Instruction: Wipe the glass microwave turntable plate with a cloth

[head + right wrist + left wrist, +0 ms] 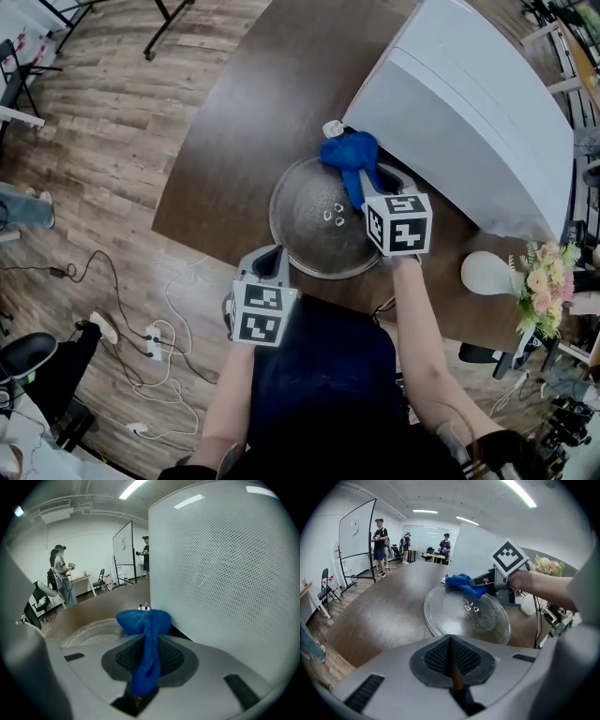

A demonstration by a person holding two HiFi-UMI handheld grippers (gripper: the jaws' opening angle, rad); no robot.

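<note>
Here the glass plate (309,234) lies flat on the brown surface (234,122). The right tongs (367,184) clench the blue cloth (349,150) at the plate's 1 o'clock rim. The left tongs (272,255), pressed together on nothing, sit at its 7 o'clock edge.

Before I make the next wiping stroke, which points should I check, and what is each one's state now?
1. Cloth gripped: right gripper has its jaws shut on the cloth: ok.
2. Cloth on glass: it lies at the far rim of the plate: ok.
3. Plate flat on the table: ok.
4. Plate steadied: left gripper shut, empty, near the front rim; touching it or not: cannot tell.
5. Side room: microwave stands close beside the cloth: not ok, stroke toward the centre.
</note>
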